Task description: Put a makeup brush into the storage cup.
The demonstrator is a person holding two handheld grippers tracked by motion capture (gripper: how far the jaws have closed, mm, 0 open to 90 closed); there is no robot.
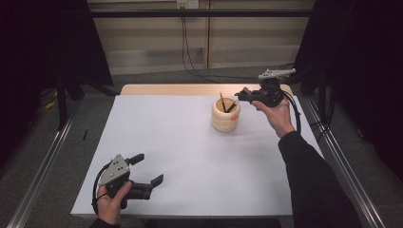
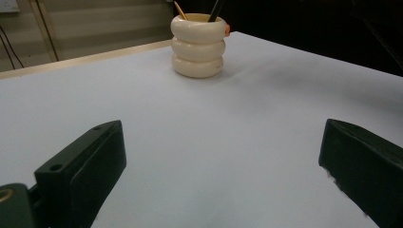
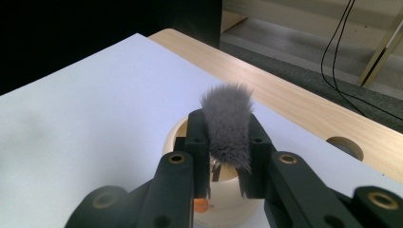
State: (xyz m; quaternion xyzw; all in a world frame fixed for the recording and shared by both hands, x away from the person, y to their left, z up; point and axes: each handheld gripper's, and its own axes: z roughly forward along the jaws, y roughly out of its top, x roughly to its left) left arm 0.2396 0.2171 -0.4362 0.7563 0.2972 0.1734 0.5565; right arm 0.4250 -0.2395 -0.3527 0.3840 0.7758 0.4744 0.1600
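Note:
A cream holder of stacked rings (image 1: 225, 118) (image 2: 198, 45) stands right of centre toward the far side of the white table top (image 1: 190, 152). A thin tan stick (image 1: 222, 101) and a dark handle (image 1: 231, 107) lean inside it, and a small orange piece (image 1: 234, 117) sits on its side. My right gripper (image 1: 243, 95) (image 3: 228, 156) hangs just above the holder's rim (image 3: 176, 135), shut on a brush with a fluffy grey head (image 3: 227, 123) that points up between the jaws. My left gripper (image 1: 150, 169) (image 2: 223, 156) rests near the front left edge, open with nothing between its jaws.
A bare wooden strip (image 1: 190, 89) with a round hole (image 3: 344, 147) runs along the far edge of the table. Metal rails (image 1: 43, 166) flank both sides. Black cables (image 1: 190, 61) trail over the floor behind.

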